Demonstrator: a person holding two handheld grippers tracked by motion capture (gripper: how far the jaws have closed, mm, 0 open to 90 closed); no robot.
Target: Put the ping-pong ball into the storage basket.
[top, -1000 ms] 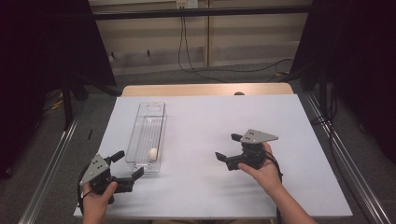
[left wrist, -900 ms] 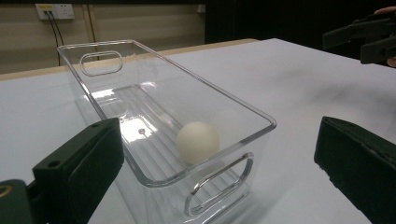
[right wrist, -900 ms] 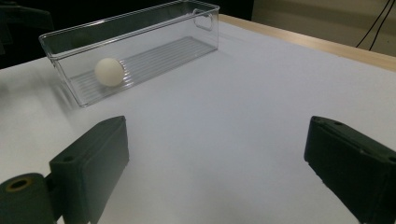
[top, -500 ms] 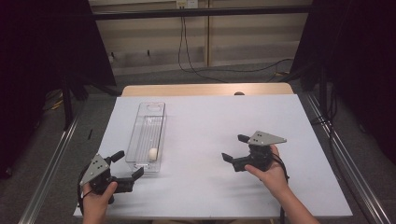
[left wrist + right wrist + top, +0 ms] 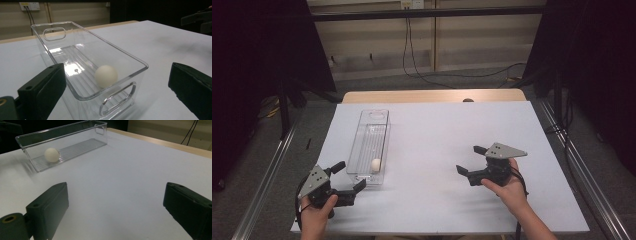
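Note:
A clear plastic bin [image 5: 362,139] lies lengthwise on the left half of the white table [image 5: 437,130]. A white ball [image 5: 375,164] rests inside it near the front end; the same ball [image 5: 106,76] and bin [image 5: 120,56] fill the left gripper view, and the ball [image 5: 51,154] in its bin [image 5: 82,128] sits far left in the right gripper view. My left gripper [image 5: 349,177] is open just in front of the bin's near end, holding nothing. My right gripper [image 5: 470,161] is open over the bare table at the right, jaws pointing left, holding nothing.
The table has a wooden strip [image 5: 432,96] along its far edge. Metal rails [image 5: 262,185] run down both sides on the floor. Cables [image 5: 452,75] lie on the floor behind the table. Dark curtains stand at left and right.
My right gripper has drifted to the right and slightly toward the near edge, still open. The left gripper, bin and ball have stayed put.

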